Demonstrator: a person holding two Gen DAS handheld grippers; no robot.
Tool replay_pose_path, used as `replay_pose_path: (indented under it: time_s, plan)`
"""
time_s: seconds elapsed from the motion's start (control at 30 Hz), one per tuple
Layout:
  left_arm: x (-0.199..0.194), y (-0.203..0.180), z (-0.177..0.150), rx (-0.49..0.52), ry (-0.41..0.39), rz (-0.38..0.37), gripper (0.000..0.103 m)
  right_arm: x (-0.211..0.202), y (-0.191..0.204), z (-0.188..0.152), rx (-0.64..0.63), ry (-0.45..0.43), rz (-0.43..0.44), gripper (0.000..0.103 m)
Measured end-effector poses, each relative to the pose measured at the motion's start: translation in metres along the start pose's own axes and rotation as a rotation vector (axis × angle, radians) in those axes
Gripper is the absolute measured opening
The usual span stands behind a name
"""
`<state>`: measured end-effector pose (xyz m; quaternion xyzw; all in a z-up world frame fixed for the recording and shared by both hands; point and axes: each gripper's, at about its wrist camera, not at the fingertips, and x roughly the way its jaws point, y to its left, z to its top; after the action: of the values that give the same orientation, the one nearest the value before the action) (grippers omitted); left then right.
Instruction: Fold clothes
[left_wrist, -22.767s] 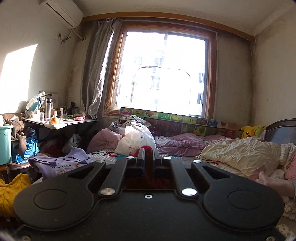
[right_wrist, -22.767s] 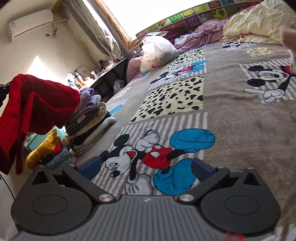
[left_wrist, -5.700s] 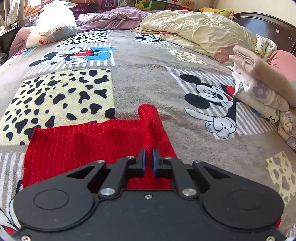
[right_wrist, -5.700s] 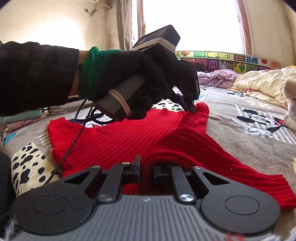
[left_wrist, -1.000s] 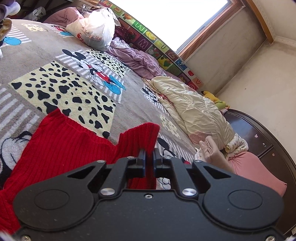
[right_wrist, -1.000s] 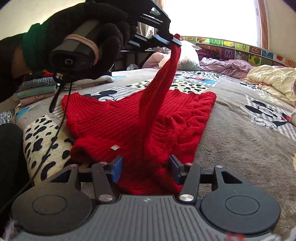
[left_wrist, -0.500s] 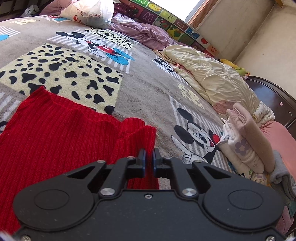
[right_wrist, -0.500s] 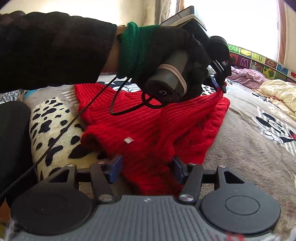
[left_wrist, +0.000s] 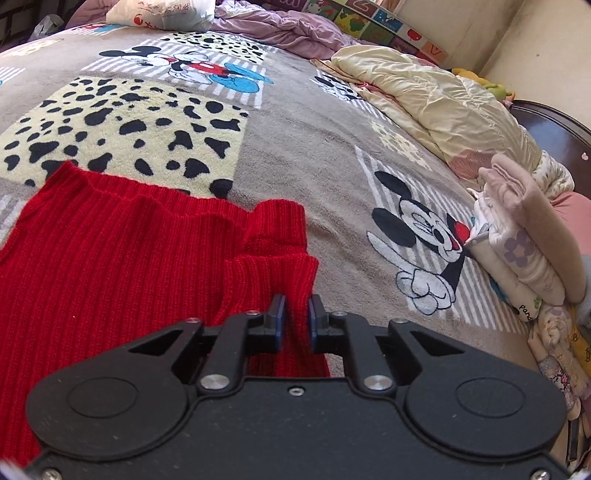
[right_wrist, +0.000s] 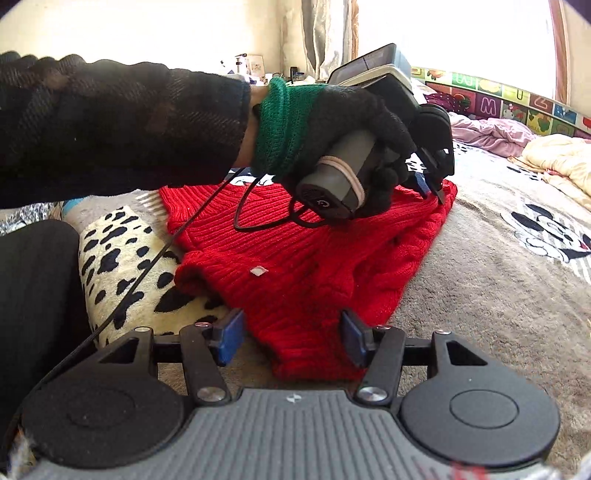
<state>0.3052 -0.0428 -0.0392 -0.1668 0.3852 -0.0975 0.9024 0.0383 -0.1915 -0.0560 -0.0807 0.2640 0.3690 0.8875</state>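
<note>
One red rib-knit sweater (left_wrist: 110, 266) lies flat on the plush grey cartoon-print bed blanket (left_wrist: 314, 147), a sleeve folded over its body. The left gripper (left_wrist: 294, 314) has its fingers slightly parted around the sleeve cuff, barely pinching it. The right gripper (right_wrist: 290, 334) gapes wide, empty, straddling the sweater's near edge. One stack of folded pale clothes (left_wrist: 524, 236) sits nearby.
</note>
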Motion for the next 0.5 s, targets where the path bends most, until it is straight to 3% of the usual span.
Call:
replay_pose_path:
  time_s: [0.1, 0.2, 0.37, 0.5]
  plan:
    - [-0.031, 0.002, 0.0, 0.046, -0.059, -0.057, 0.025, -0.017, -0.012, -0.001, 0.05, -0.033, 0.003, 0.055]
    - [-0.057, 0.008, -0.007, 0.092, -0.08, -0.09, 0.025, -0.027, -0.03, 0.002, 0.16, -0.145, -0.016, 0.055]
    - [-0.074, 0.018, -0.034, 0.218, -0.037, -0.124, 0.021, -0.02, -0.023, 0.015, 0.094, -0.286, -0.039, 0.049]
    - [-0.059, 0.019, -0.052, 0.284, 0.051, -0.069, 0.021, 0.011, -0.004, 0.022, 0.024, -0.279, -0.014, 0.047]
